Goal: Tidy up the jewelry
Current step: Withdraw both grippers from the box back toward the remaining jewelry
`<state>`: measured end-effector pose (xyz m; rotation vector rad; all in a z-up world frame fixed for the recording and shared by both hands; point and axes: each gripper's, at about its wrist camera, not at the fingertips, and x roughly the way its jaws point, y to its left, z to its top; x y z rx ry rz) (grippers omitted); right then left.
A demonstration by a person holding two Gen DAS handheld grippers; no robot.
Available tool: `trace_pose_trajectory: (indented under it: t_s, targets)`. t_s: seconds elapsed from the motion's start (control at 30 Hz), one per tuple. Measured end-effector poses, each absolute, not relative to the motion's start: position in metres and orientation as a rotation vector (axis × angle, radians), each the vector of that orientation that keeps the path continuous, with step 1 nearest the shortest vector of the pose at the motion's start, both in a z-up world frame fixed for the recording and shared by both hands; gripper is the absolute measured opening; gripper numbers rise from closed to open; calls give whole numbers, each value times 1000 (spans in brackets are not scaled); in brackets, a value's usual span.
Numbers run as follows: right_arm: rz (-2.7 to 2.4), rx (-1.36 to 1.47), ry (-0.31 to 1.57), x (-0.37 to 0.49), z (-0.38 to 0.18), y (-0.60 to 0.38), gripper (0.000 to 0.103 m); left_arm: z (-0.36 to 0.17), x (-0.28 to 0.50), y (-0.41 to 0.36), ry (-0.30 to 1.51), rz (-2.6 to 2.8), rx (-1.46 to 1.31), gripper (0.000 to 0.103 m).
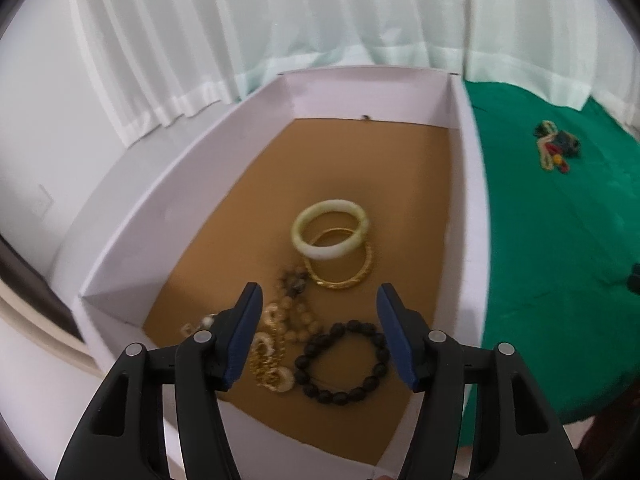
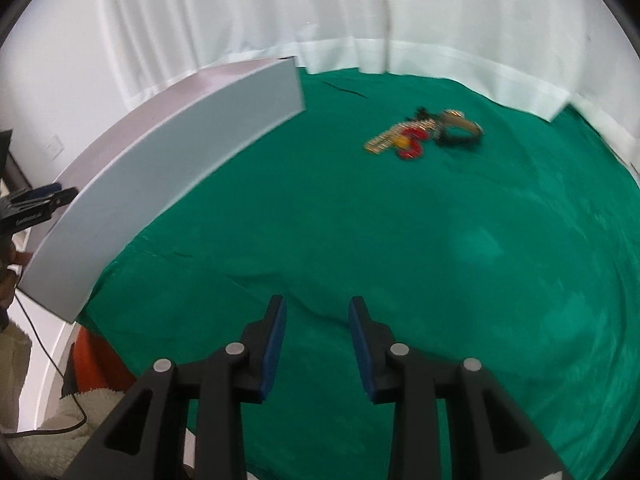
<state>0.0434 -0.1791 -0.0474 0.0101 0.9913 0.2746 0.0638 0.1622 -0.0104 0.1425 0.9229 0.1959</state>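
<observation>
A white box with a brown floor holds a pale jade bangle, a gold bangle, a black bead bracelet and gold and beige bead pieces. My left gripper is open and empty, hovering above the black bracelet. A small pile of jewelry lies on the green cloth, also seen in the left wrist view. My right gripper is open and empty above the cloth, well short of the pile. The box's outer wall stands to its left.
White curtains hang behind the table. The left gripper's tip shows at the far left of the right wrist view. A cable and a fluffy cloth lie below the table's left edge.
</observation>
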Motion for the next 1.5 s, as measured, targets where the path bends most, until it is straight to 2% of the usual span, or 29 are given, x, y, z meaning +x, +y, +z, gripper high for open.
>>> trace_pose_trajectory:
  t_s: [0.13,0.2,0.27,0.37,0.57,0.83,1.5]
  targets:
    - [263,14,974,38,-45,-185,33,4,59,167,868,245,89,75]
    - [255,6,951,35,-41,-189,33,16,56,167,819,285,73,83]
    - [238,-5,935,27,-39,-193,45,31,49,158,756,314,83,90]
    - [215,2,920,24,-39,-200,48,48,44,137,695,273,103,100]
    - [180,41,925,20,-44,-219,48,59,50,72,692,31,94,100]
    - [133,88,915,12,-46,-247,48,27,76,-3,791,-173,83,100]
    - [12,140,893,22,-46,-304,48,-50,150,-91,971,-297,63,100]
